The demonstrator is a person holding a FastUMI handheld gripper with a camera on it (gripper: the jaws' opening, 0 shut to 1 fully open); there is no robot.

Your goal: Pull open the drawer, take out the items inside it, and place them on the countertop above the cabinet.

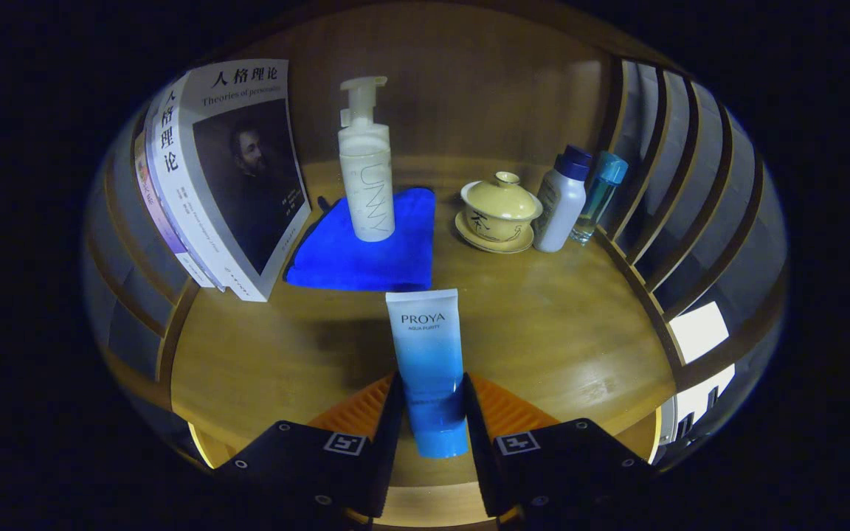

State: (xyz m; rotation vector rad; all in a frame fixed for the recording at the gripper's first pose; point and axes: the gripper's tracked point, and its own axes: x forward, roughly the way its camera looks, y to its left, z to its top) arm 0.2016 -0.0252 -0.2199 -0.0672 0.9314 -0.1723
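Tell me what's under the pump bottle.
The pump bottle stands on a blue cloth spread on the countertop. The cloth hides the wood beneath. The fingers grip a tube.

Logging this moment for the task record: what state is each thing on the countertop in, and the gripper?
Gripper: jaws shut on the blue tube.
Blue tube: held upright between the jaws, over the countertop.
Pump bottle: upright on the blue cloth.
Blue cloth: folded, flat.
Lidded teacup: lid on, on its saucer.
White bottle: upright, capped.
Clear blue bottle: upright, capped.
Books: leaning, closed.
Countertop: holds all but the tube.
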